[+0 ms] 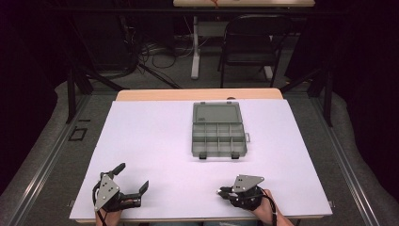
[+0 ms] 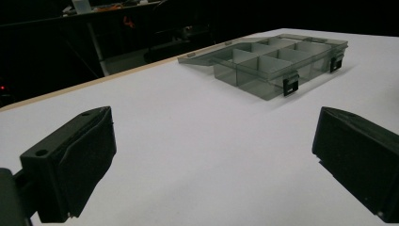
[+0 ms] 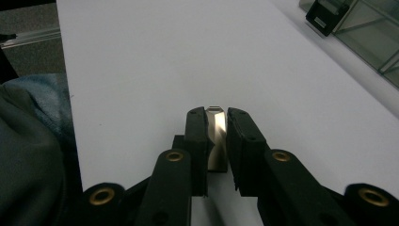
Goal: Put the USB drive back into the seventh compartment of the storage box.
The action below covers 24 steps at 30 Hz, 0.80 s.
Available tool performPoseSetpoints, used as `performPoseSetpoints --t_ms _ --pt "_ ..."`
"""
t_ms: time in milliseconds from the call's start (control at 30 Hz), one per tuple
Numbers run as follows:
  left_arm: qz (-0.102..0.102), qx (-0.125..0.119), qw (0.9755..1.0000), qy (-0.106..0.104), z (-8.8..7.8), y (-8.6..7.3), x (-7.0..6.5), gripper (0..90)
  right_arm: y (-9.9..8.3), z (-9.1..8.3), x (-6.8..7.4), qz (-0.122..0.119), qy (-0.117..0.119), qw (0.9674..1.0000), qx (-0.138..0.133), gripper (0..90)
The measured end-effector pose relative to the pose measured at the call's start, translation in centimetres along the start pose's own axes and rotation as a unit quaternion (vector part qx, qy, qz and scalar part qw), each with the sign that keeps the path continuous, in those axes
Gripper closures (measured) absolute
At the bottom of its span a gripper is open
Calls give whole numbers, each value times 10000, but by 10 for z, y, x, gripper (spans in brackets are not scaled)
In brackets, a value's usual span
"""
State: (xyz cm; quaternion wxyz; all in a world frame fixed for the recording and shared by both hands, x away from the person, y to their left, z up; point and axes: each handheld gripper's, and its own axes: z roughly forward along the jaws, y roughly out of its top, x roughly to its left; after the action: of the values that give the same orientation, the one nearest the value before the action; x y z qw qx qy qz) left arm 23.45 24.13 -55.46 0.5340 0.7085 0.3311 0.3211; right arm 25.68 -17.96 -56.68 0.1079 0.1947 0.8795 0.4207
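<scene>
Right gripper clamped on small metal piece, low over near table edge. Left gripper jaws wide, nothing between. Open box mid-table, well apart. Step: piece picked. Next likely: carry to 1 compartment.

Shiny metal piece, clamped upright

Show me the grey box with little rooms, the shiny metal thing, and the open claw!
compartment box (image 1: pixel 219 139): high view, divider grid.
metal piece (image 3: pixel 216 136): right gripper view, shiny face between the jaws.
left gripper (image 1: pixel 133 177): high view, gap between open fingertips.
</scene>
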Motion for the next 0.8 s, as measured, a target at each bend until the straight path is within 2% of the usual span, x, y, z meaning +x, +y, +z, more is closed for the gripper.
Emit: performPoseSetpoints --t_ms 800 --pt "-17 -15 10000 18 0 0 0 2 4 -13 -1 16 -143 9996 -246 789"
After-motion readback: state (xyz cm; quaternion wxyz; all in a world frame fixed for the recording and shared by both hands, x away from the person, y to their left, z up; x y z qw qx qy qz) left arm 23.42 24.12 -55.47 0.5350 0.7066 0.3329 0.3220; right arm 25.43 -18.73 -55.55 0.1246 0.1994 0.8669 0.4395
